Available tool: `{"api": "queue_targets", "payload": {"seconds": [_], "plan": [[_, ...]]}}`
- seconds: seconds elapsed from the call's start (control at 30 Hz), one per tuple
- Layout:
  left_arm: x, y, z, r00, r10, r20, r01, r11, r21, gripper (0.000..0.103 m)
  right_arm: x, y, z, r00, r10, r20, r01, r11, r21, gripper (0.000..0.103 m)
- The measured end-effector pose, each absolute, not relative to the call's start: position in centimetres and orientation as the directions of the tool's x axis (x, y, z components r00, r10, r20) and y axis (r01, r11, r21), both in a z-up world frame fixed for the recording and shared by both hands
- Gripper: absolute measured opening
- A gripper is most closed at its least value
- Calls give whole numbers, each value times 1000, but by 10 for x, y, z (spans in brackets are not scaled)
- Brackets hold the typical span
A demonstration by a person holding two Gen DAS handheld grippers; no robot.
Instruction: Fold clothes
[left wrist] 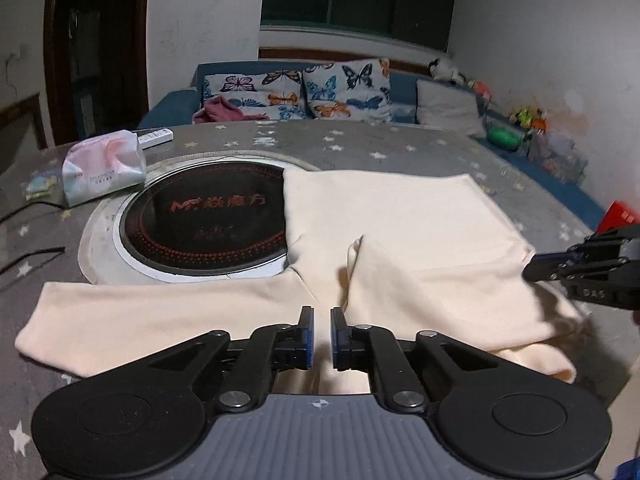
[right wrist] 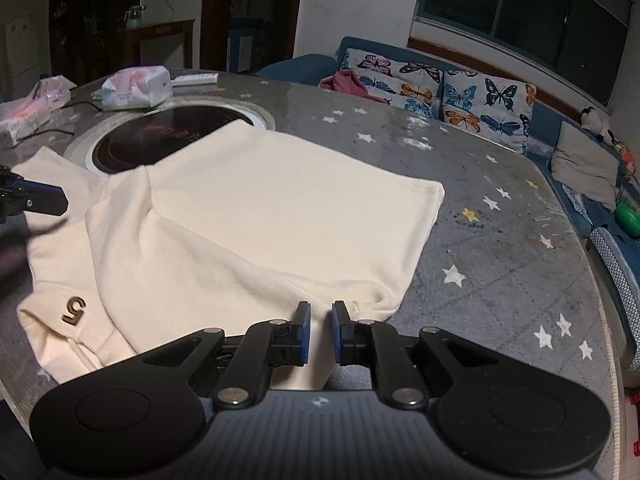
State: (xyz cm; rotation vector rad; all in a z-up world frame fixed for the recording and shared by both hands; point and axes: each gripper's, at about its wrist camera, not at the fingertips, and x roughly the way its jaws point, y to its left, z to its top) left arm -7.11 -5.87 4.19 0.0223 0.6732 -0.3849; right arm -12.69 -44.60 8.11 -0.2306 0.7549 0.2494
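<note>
Two views. Left wrist: left gripper [left wrist: 322, 316] jaws nearly together with a narrow gap, cream shirt [left wrist: 400, 232] under the tips; whether they pinch cloth I cannot tell. Shirt partly covers the induction cooktop [left wrist: 208, 224]. Right wrist: right gripper [right wrist: 321, 312] jaws almost pressed together at the shirt's near hem; pinch unclear. Tissue pack [right wrist: 136, 88] far left.
</note>
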Motion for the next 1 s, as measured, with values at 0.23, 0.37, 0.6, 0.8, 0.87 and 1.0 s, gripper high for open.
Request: {"api": "queue_targets", "payload": {"seconds": [0.23, 0.37, 0.6, 0.8, 0.87, 1.0], "plan": [[-59, -80, 30, 695, -373, -615, 430, 901, -62, 43, -130, -441, 90, 707, 172, -686, -335, 936, -111, 19], [-56, -88, 19, 688, -367, -626, 434, 900, -50, 21, -131, -434, 87, 703, 180, -688, -359, 925, -124, 21], [-71, -75, 38, 706, -360, -610, 381, 919, -100, 4, -124, -436, 80, 695, 160, -701, -349, 928, -133, 24], [-75, -65, 40, 685, -323, -653, 362, 929, -79, 9, -125, -441, 79, 694, 171, -700, -351, 929, -121, 24], [-74, -63, 42, 690, -320, -649, 356, 931, -81, 13, -128, -441, 83, 699, 176, -694, -354, 928, -121, 25], [-70, -68, 52, 704, -370, -606, 386, 916, -110, 13, -141, -442, 95, 690, 211, -692, -385, 917, -104, 27]]}}
